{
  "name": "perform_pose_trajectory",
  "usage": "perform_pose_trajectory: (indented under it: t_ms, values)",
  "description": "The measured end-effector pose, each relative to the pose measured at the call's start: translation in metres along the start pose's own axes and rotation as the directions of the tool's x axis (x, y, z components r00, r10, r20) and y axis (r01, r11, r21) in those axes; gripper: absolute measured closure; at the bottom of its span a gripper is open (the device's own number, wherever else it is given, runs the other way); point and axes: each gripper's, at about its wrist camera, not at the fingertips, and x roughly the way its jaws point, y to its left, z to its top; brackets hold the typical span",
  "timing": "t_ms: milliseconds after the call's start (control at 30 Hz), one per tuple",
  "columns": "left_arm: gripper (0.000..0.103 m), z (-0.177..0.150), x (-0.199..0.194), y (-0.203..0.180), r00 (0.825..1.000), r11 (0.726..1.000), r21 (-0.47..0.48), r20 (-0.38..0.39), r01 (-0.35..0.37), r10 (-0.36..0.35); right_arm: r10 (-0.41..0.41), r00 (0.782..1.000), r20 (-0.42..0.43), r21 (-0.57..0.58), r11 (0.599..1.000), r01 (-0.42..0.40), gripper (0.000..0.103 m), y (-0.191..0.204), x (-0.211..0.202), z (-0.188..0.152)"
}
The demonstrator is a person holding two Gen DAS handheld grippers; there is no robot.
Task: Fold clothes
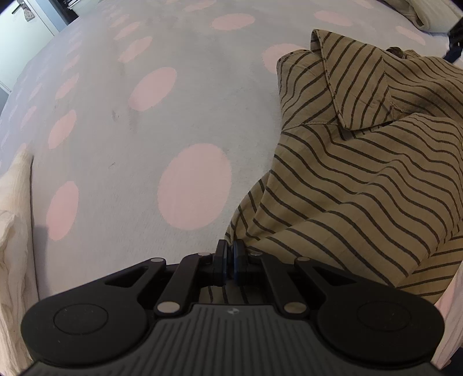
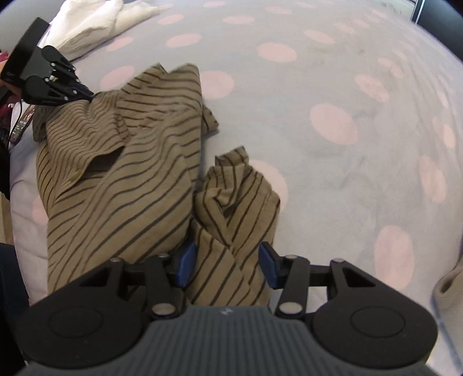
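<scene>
The striped shirt [image 2: 121,173] lies crumpled on the spotted bedcover [image 2: 332,173], its long axis running from the right gripper [image 2: 228,263] away toward the left gripper [image 2: 89,97] at its far end. A bunched fold of it stands between the right gripper's blue pads [image 2: 186,264], which are spread on either side of the cloth; whether they press it cannot be told. The left gripper [image 1: 228,254] has its fingers pressed together, pinching the shirt [image 1: 361,188] at its edge. A white garment [image 2: 86,26] lies beyond.
</scene>
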Motion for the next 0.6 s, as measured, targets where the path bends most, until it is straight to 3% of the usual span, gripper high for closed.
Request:
perform_pose_trajectory:
  t_ms: [33, 67, 233, 333, 500, 600]
  values:
    - [0.102, 0.001, -0.002, -0.001, 1.0, 1.0, -0.001, 0.0, 0.002, -0.002, 0.011, 1.0, -0.01, -0.003, 1.0, -0.011, 0.084, 0.001, 0.003, 0.0]
    - [0.102, 0.002, -0.003, -0.003, 1.0, 1.0, 0.0, 0.001, 0.0, 0.0, 0.017, 1.0, -0.017, -0.007, 1.0, -0.017, 0.094, 0.003, 0.005, -0.001]
    - [0.102, 0.006, -0.02, -0.016, 0.999, 1.0, 0.009, 0.026, -0.023, 0.022, -0.069, 0.996, 0.057, -0.015, 0.997, 0.07, 0.097, 0.018, -0.023, -0.009]
    - [0.103, 0.007, -0.039, -0.014, 0.997, 0.999, -0.022, 0.062, -0.044, 0.045, -0.189, 0.977, 0.102, 0.014, 0.982, 0.189, 0.098, 0.023, -0.055, -0.013]
    - [0.103, 0.012, -0.096, -0.007, 0.978, 0.989, -0.139, 0.192, -0.058, 0.085, -0.398, 0.899, 0.182, 0.083, 0.918, 0.389, 0.1, 0.034, -0.121, -0.012]
    - [0.103, 0.012, -0.137, -0.007, 0.946, 0.981, -0.166, 0.292, -0.098, 0.144, -0.492, 0.843, 0.217, 0.097, 0.87, 0.483, 0.1, 0.052, -0.157, -0.008]
